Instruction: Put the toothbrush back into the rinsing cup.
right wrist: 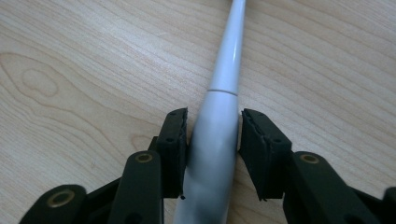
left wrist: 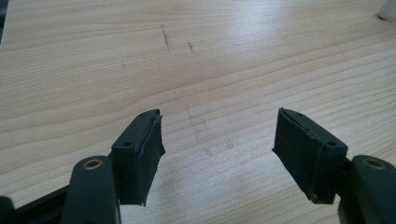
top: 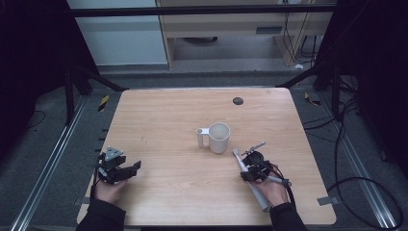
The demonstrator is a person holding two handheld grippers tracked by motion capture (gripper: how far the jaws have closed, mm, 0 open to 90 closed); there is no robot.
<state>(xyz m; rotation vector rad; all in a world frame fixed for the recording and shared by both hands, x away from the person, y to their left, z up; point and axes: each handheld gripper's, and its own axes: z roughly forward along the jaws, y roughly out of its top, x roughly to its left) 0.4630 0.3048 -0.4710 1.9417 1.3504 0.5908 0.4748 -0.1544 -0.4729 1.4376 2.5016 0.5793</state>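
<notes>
A white mug (top: 219, 137) stands upright at the table's middle, its handle pointing left. A white electric toothbrush (top: 260, 198) lies slanted on the table at the front right, its thin neck (right wrist: 229, 70) pointing toward the mug. My right gripper (top: 248, 171) is over its thick handle, and in the right gripper view both pads (right wrist: 177, 140) press the handle's sides (right wrist: 214, 135). My left gripper (top: 132, 168) rests at the front left with its jaws wide apart over bare wood (left wrist: 217, 140).
A small black round disc (top: 237, 100) sits on the wooden table (top: 163, 115) near its far edge. Cables (top: 346, 144) trail over the floor to the right. A white object's edge (left wrist: 387, 9) shows at the top right of the left gripper view.
</notes>
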